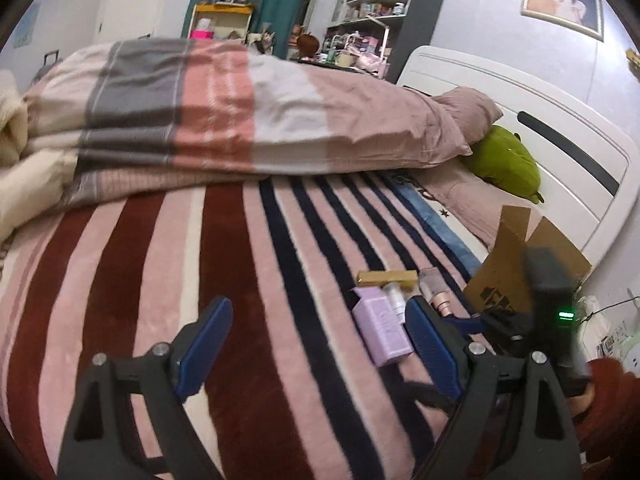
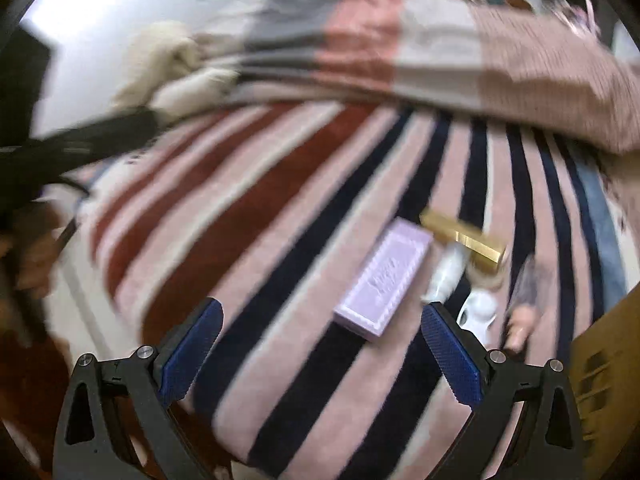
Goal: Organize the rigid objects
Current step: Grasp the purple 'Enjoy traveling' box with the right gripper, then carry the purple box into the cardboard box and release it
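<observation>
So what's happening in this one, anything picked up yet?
Not yet. A person holds both grippers over a striped blanket on a bed. The left gripper and right gripper are both open and empty. Ahead of them lie a lilac box, a gold bar-shaped case and some small bottles, with a cardboard box beside them.

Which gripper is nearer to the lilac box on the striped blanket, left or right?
Right, probably. The lilac box lies just ahead between the open right gripper fingers. The left gripper is open over bare blanket, with the box beyond its right finger.
</observation>
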